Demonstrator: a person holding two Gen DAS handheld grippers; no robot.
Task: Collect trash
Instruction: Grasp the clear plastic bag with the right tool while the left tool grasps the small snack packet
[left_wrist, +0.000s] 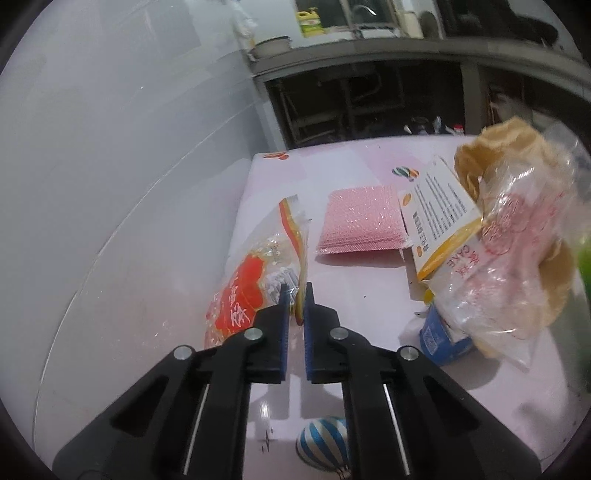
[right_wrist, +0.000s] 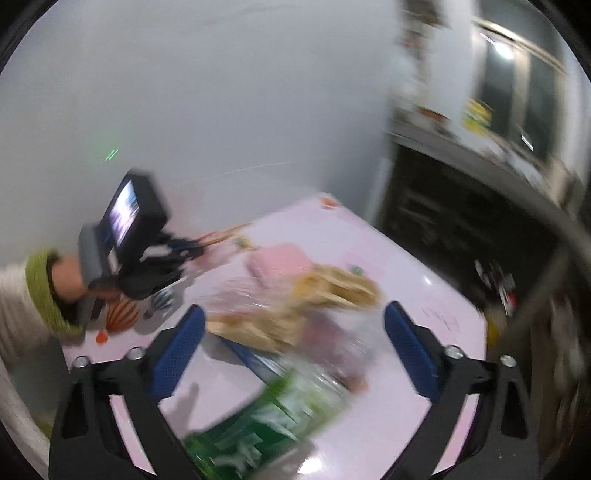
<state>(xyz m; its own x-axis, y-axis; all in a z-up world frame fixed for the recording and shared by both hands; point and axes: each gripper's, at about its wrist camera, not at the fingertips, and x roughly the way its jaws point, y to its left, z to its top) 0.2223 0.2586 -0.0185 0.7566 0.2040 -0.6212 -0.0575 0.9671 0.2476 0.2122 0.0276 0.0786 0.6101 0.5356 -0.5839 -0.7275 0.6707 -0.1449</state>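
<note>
On my left wrist view, furthest left on the pink table (left_wrist: 369, 295), lies a clear snack wrapper (left_wrist: 251, 291) with a red panel of white characters I can't read; my left gripper (left_wrist: 296, 295) has its blue-padded jaws nearly closed on that wrapper's yellow-and-red edge, pinching it. Next comes a flat pink glittery pouch (left_wrist: 360, 219), lying flat and apart from the wrapper. Right of it a white and orange carton (left_wrist: 436, 221) stands tilted, covered in fine print too small to make out, and it leans against a clear plastic bag (left_wrist: 517, 236) holding pale round wafers; red printing on the bag reads "CAKE". A blue package (left_wrist: 441, 339) with a QR code sits under that bag. On my right wrist view everything is smeared by motion: the left gripper (right_wrist: 184, 247) shows at far left in a hand (right_wrist: 68, 280), the wafer bag (right_wrist: 303, 306) is mid-table, and a green wrapper (right_wrist: 266, 421) lies between the wide-open jaws of my right gripper (right_wrist: 295, 336), touching neither pad; its white lettering is too blurred to read
</note>
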